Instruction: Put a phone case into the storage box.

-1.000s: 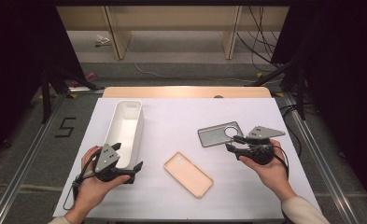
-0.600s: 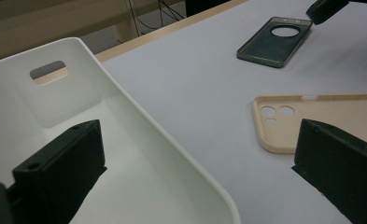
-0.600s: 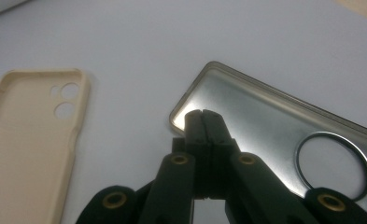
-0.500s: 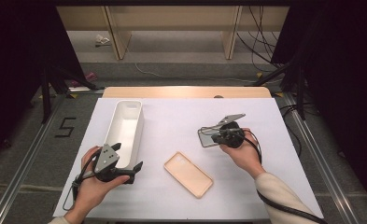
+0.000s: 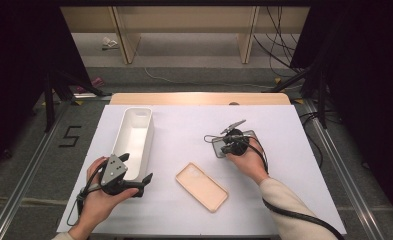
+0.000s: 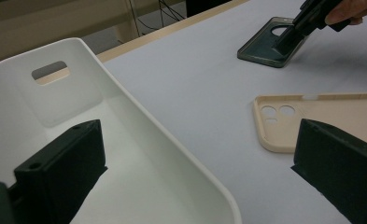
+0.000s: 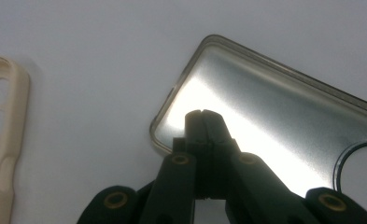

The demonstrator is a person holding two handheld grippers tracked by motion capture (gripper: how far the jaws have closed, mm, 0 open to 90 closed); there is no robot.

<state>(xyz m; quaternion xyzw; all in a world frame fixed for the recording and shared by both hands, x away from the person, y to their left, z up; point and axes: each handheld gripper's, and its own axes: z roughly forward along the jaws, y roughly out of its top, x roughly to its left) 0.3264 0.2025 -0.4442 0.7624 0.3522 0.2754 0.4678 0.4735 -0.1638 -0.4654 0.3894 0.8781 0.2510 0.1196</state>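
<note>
A translucent grey phone case (image 5: 248, 136) lies on the white table cover, right of centre, hollow side up. My right gripper (image 5: 225, 149) is shut, and its joined tips (image 7: 202, 114) rest inside the grey case (image 7: 274, 98) near one corner, with nothing between the jaws. A beige phone case (image 5: 202, 186) lies hollow side up at the front middle. My left gripper (image 5: 135, 168) is open at the near end of a long white bin (image 5: 132, 113), one jaw over the bin (image 6: 125, 98) and the other toward the beige case (image 6: 330, 116).
The white cover (image 5: 184, 135) spreads over a wooden table whose far edge (image 5: 199, 98) shows. Metal rails run along both sides on the floor. Cables lie at the back right. Each gripper trails a black cable.
My right gripper moved left and down from beside the grey case onto it, and its jaws went from open to shut. The left gripper, the bin and the beige case stayed put.
</note>
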